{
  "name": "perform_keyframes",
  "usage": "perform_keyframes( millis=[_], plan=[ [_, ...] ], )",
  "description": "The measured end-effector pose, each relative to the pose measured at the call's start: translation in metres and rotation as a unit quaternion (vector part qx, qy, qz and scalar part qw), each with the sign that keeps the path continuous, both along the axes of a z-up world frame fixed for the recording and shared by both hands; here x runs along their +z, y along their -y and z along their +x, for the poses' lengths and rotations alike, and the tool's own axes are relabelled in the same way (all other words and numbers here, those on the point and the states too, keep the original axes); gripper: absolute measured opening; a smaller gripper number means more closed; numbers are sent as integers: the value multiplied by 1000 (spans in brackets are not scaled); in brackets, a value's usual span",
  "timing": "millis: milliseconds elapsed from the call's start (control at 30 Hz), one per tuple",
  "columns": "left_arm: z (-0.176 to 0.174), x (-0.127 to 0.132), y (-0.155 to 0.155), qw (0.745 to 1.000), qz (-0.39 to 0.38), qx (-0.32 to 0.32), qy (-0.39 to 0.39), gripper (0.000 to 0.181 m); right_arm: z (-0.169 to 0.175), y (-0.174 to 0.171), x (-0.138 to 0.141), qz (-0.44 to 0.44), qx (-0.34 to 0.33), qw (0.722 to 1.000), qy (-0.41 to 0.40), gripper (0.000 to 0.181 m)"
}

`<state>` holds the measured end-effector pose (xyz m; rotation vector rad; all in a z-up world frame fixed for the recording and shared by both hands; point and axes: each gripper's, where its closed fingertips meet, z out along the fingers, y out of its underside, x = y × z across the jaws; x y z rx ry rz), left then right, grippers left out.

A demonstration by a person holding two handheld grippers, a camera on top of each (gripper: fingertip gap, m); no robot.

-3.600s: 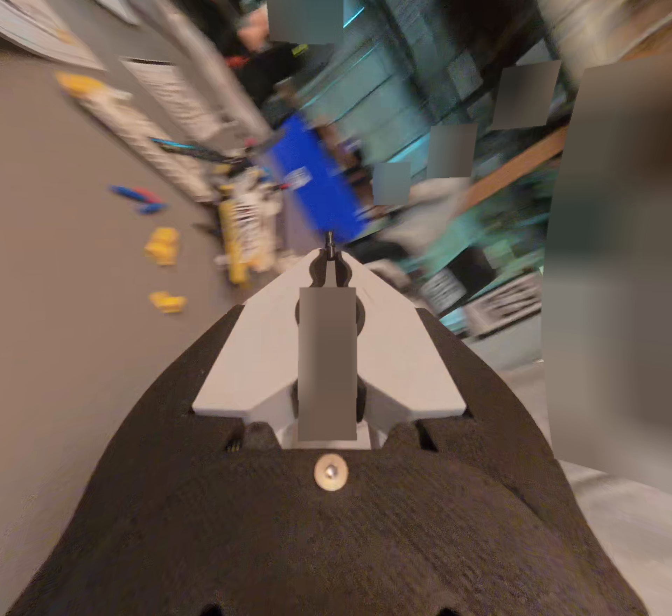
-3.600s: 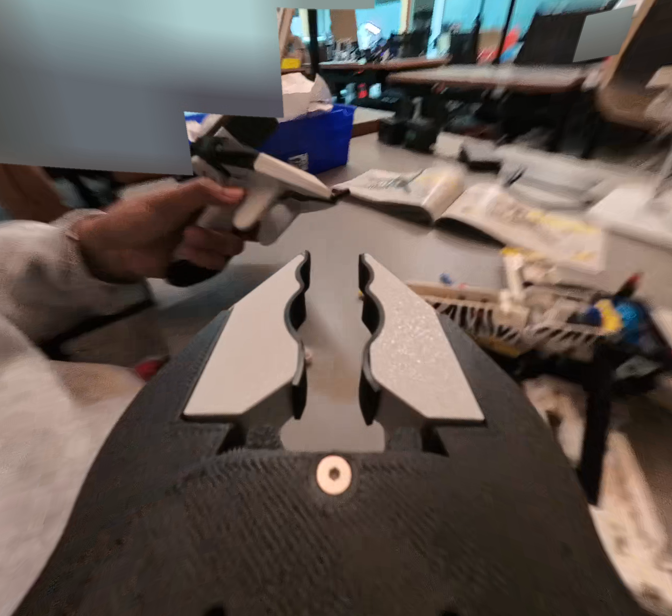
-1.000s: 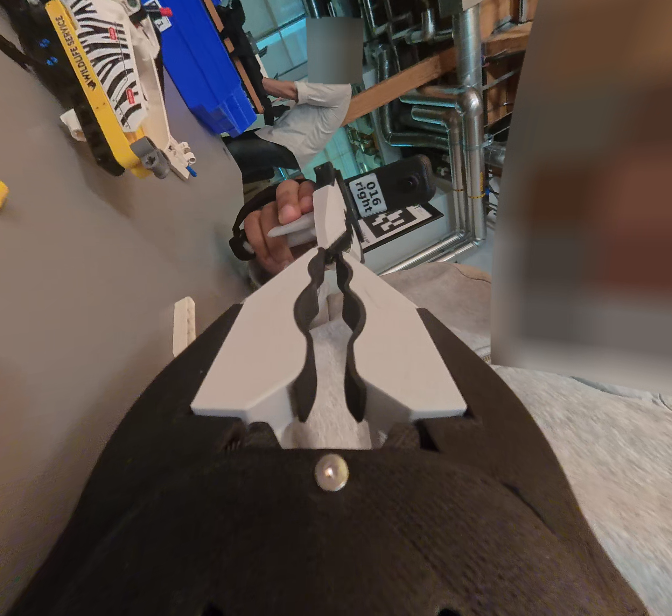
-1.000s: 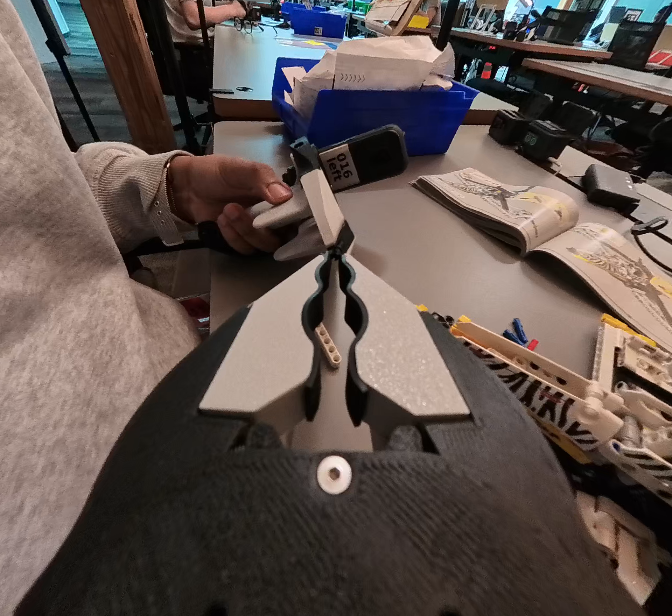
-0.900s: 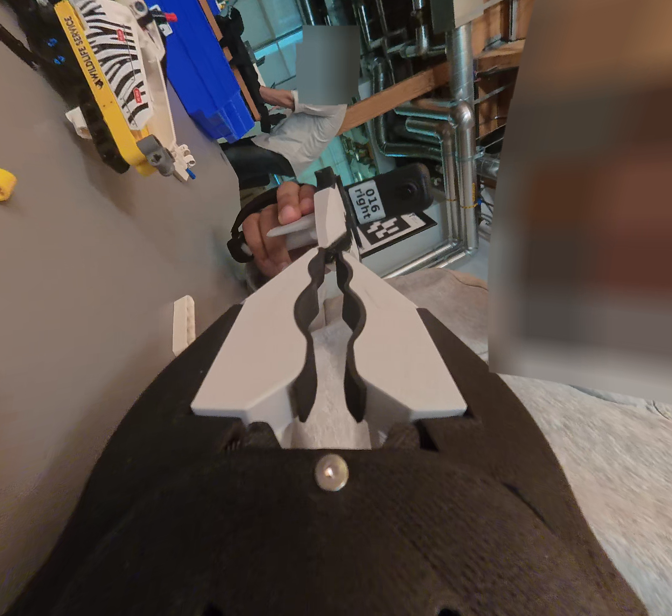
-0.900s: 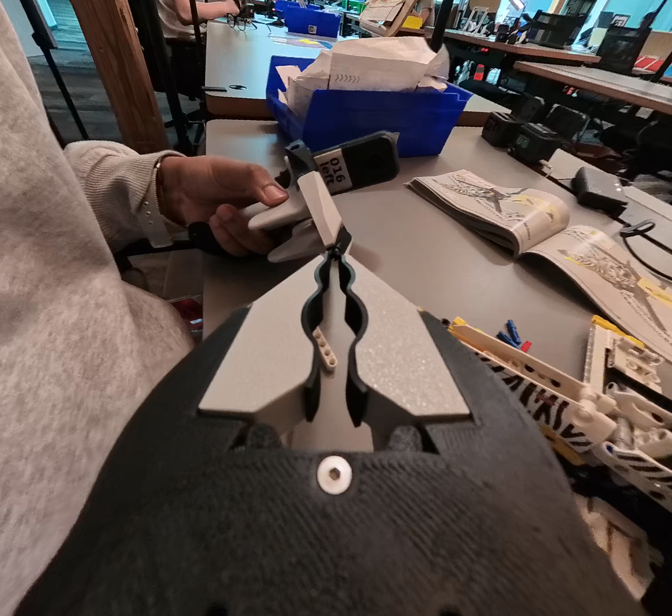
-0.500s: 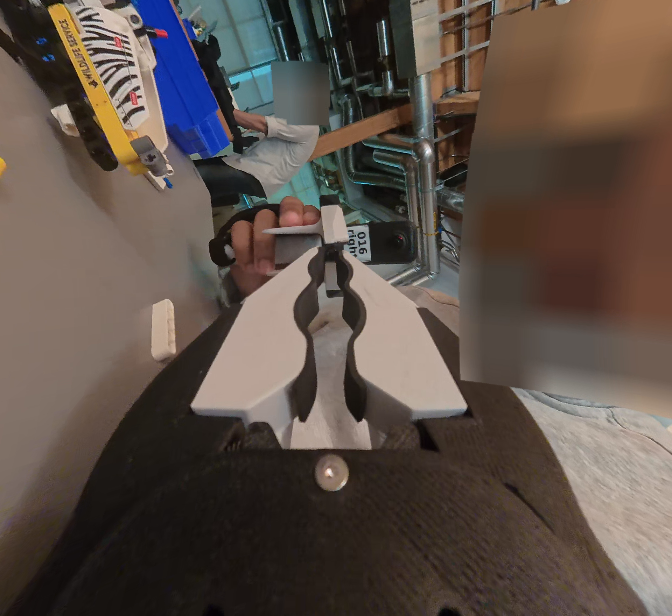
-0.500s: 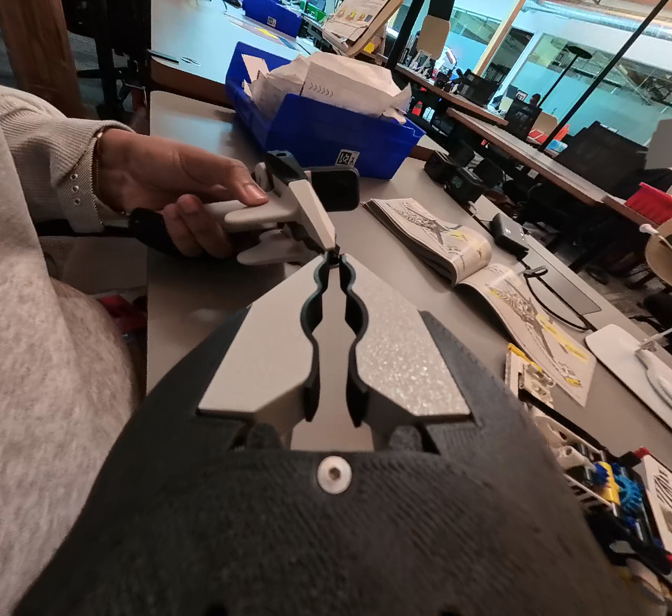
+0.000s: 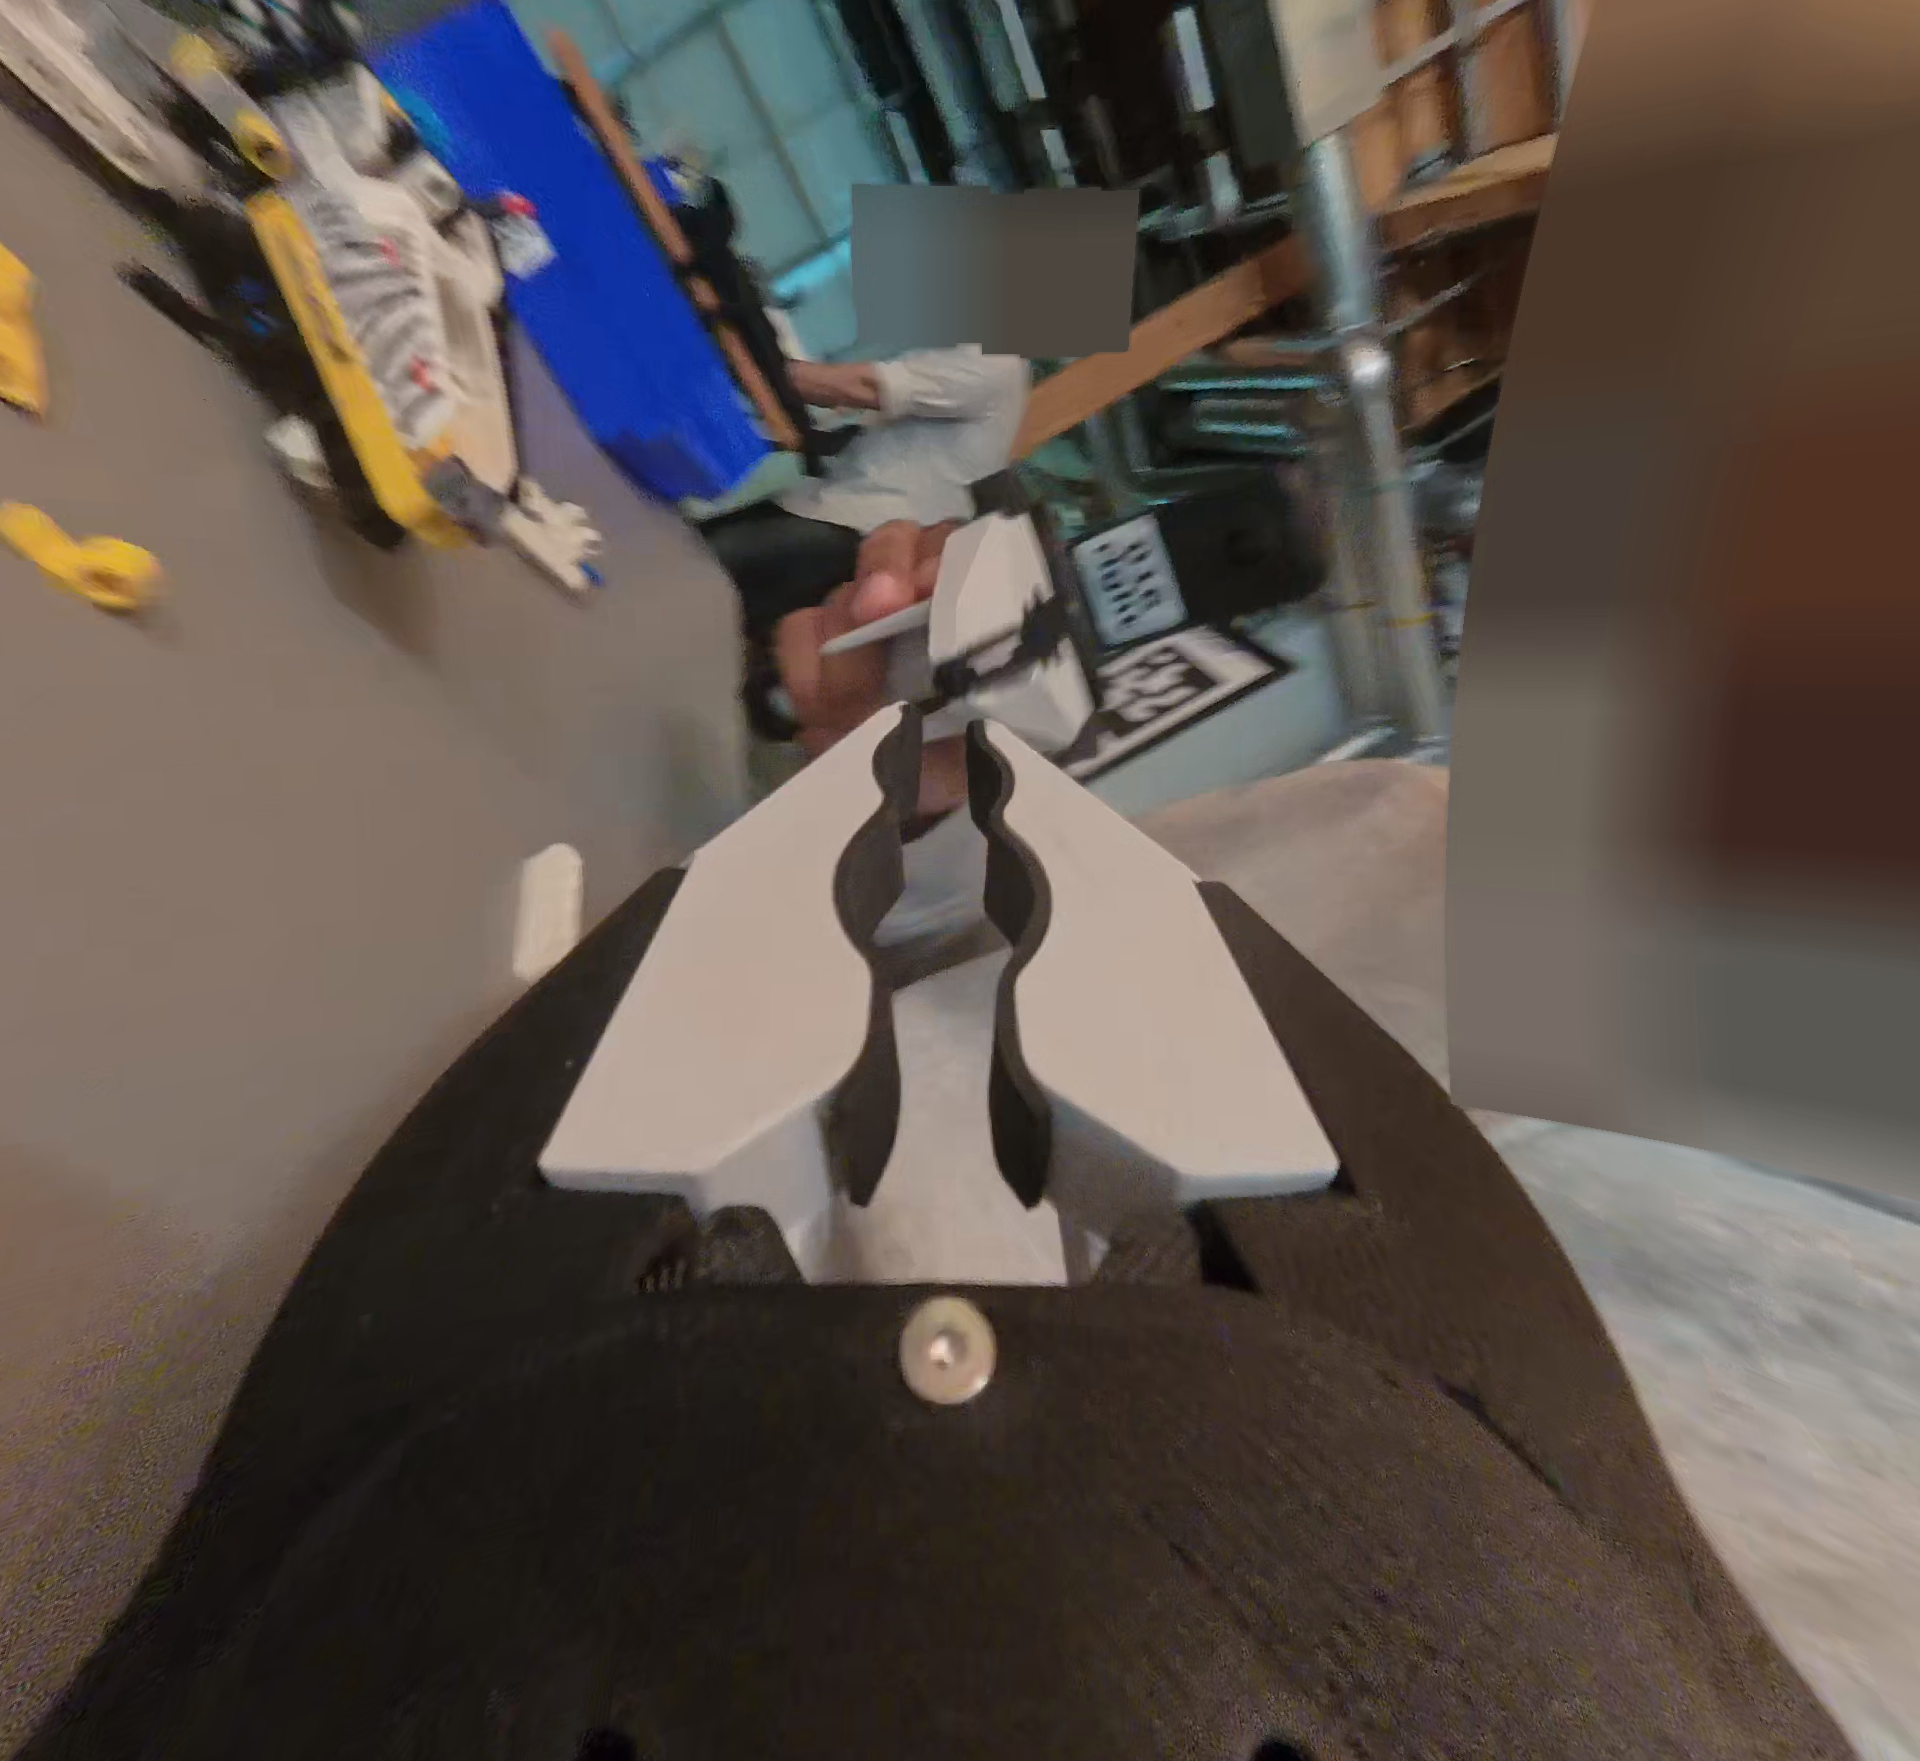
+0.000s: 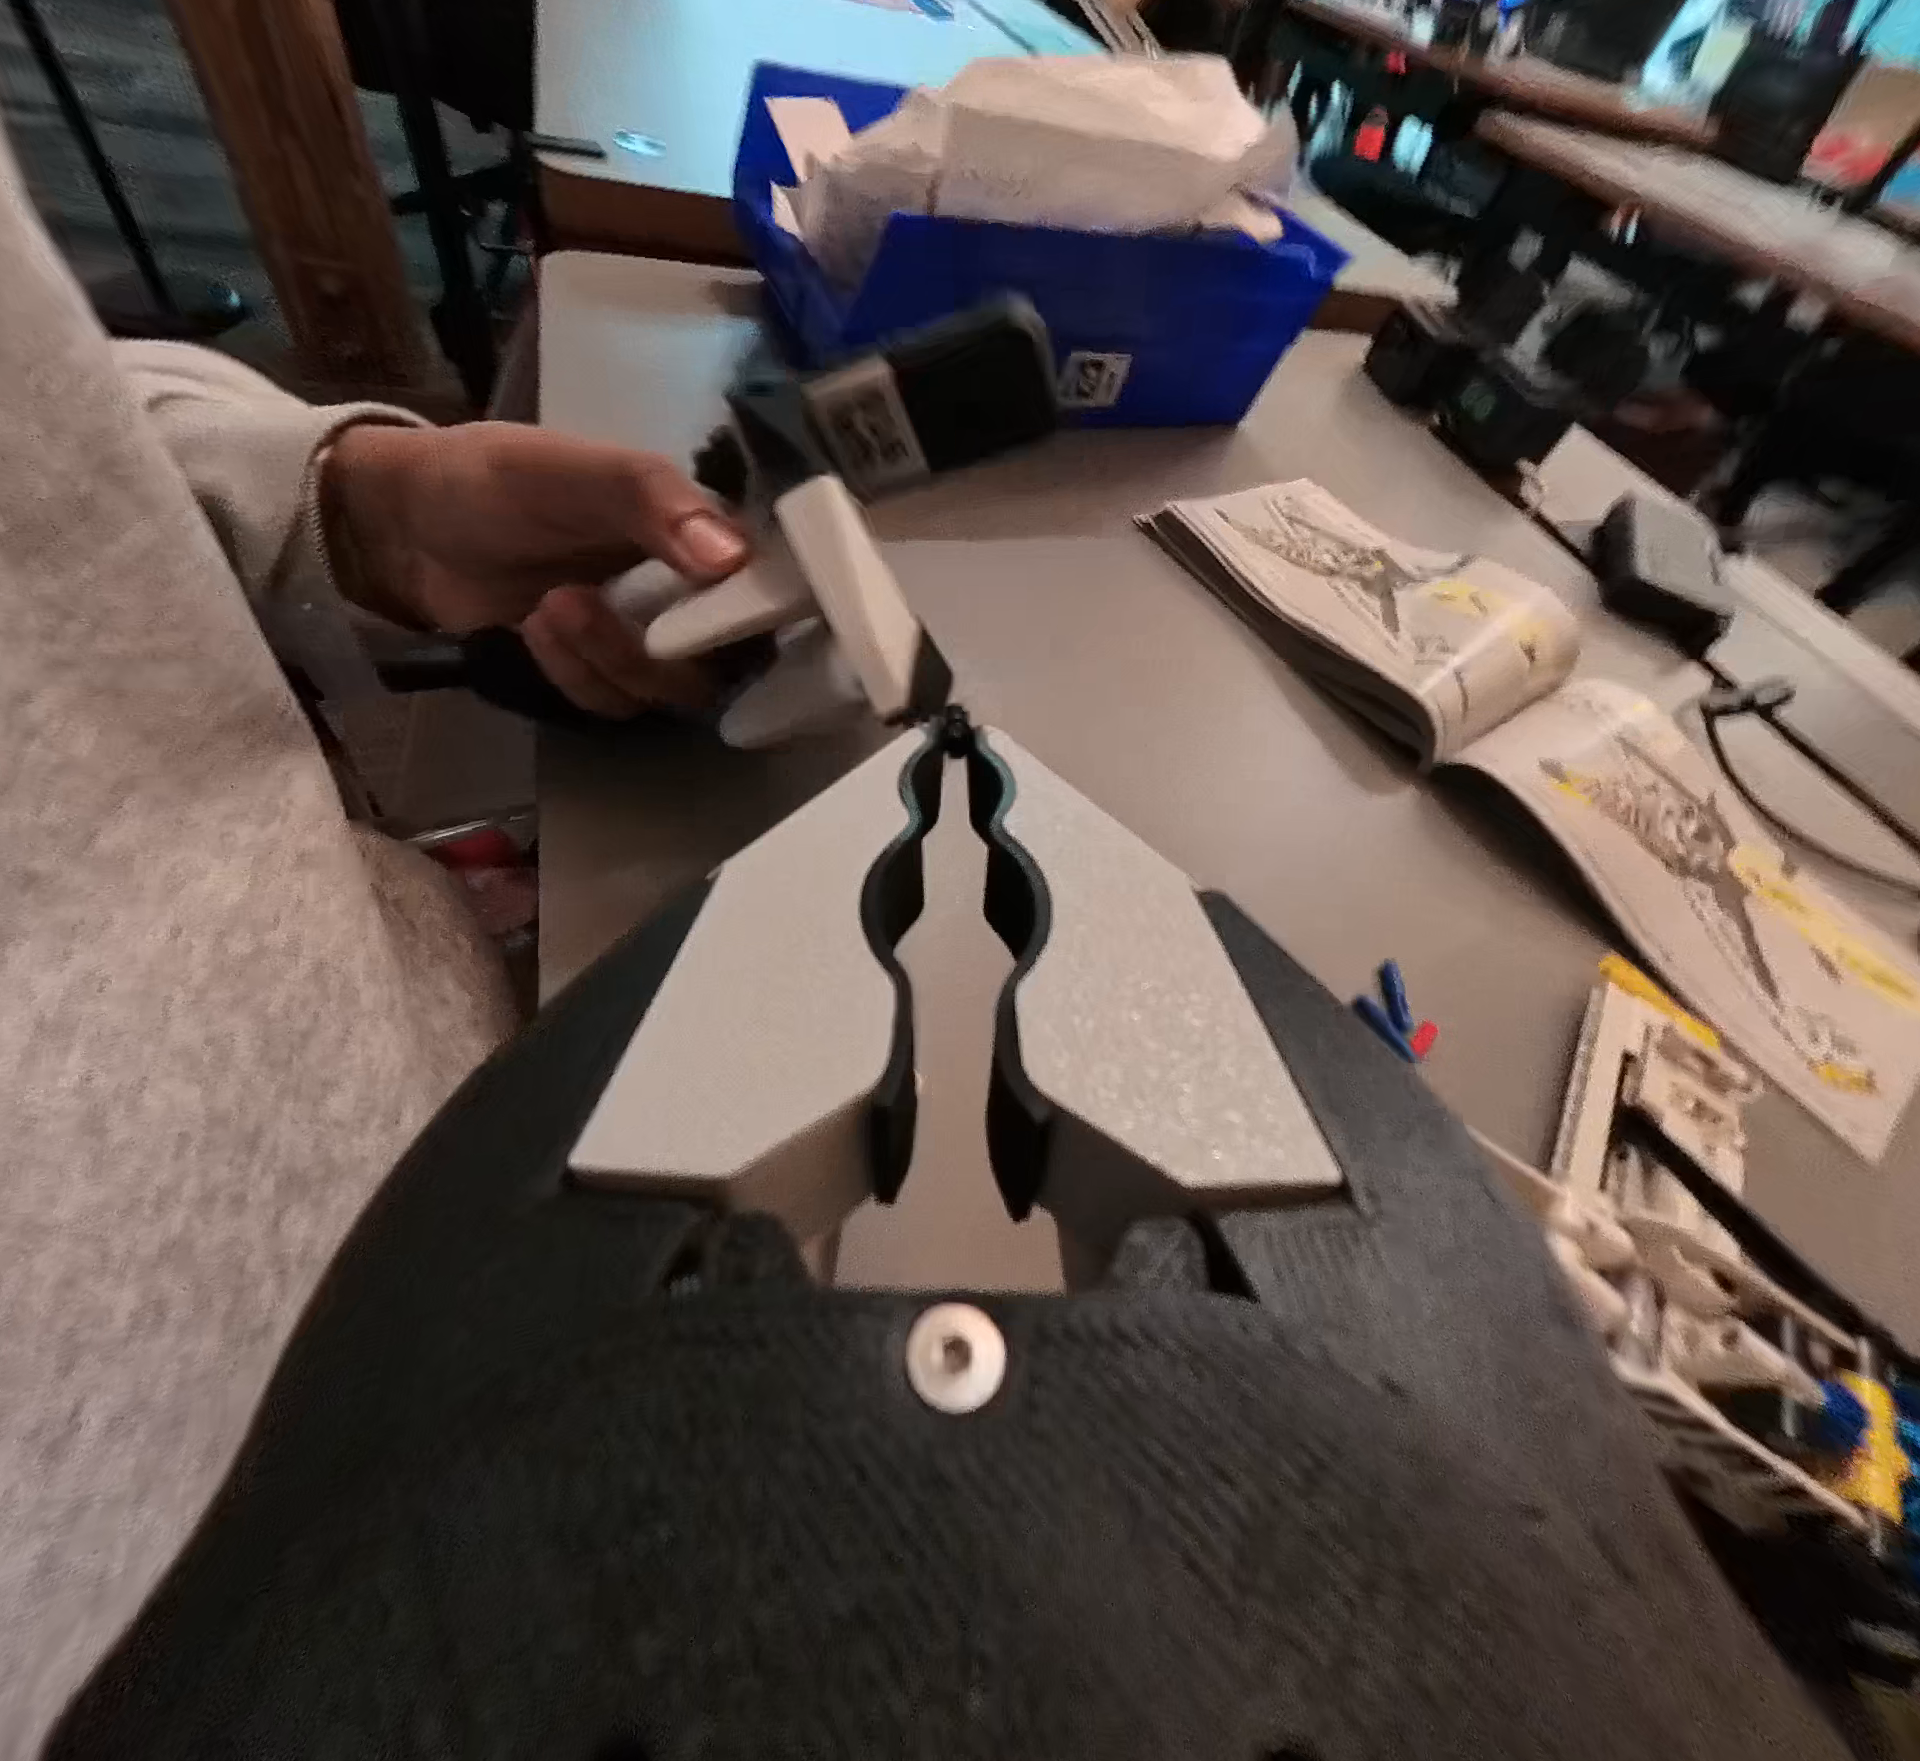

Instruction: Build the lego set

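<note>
My right gripper (image 10: 951, 745) is shut on a small black pin (image 10: 951, 729) at its very tips and holds it above the grey table (image 10: 1143, 631). My left gripper (image 9: 938, 724) points straight at it, tip to tip, with a narrow gap between its jaws and nothing in them. In the right wrist view the left gripper (image 10: 928, 685) ends just short of the pin. In the left wrist view the right gripper (image 9: 932, 699) sits just past my left tips. A white beam (image 9: 548, 911) lies on the table below. The zebra-striped model (image 9: 364, 329) lies farther off, and it also shows in the right wrist view (image 10: 1683, 1223).
A blue bin (image 10: 1039, 298) full of paper bags stands at the back. An open instruction booklet (image 10: 1455, 672) lies at the right. Blue and red pins (image 10: 1392, 1015) lie by the model. Yellow pieces (image 9: 83, 558) lie at the left. My grey sleeve (image 10: 156, 880) fills the left.
3.6 s ago my left gripper held the black pin and my right was open. Now the right is shut on the pin and the left's jaws have parted.
</note>
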<state>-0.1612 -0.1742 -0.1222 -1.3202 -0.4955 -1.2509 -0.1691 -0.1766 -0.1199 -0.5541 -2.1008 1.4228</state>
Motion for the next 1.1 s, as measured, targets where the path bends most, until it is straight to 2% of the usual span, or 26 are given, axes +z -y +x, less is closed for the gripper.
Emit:
perform_keyframes(
  millis=[33, 100, 200, 267, 333, 433, 600, 1100],
  plan=[
    [-3, -6, 2, 998, -24, 28, -43, 7, -3, -4, 0, 2, -9, 1000, 23, 2],
    [-15, -22, 9, 984, -88, 88, -129, 14, -7, -12, -7, 21, -21, 995, 96, 2],
    [-27, -34, 20, 955, -149, 141, -214, 20, -2, -21, -39, 100, -27, 962, 254, 3],
    [-29, -34, 23, 953, -150, 146, -218, 23, 3, -20, -55, 167, -17, 936, 311, 2],
    [-28, -33, 25, 962, -132, 135, -196, 23, 9, -19, -71, 241, -2, 907, 346, 3],
    [-30, -25, 31, 977, -91, 126, -147, 23, 12, -20, -88, 329, 23, 870, 367, 3],
    [-36, -18, 37, 983, -59, 131, -111, 21, 14, -20, -94, 369, 37, 836, 404, 2],
    [-41, -16, 41, 988, -45, 127, -79, 18, 16, -16, -95, 381, 38, 825, 415, 3]
  ],
)
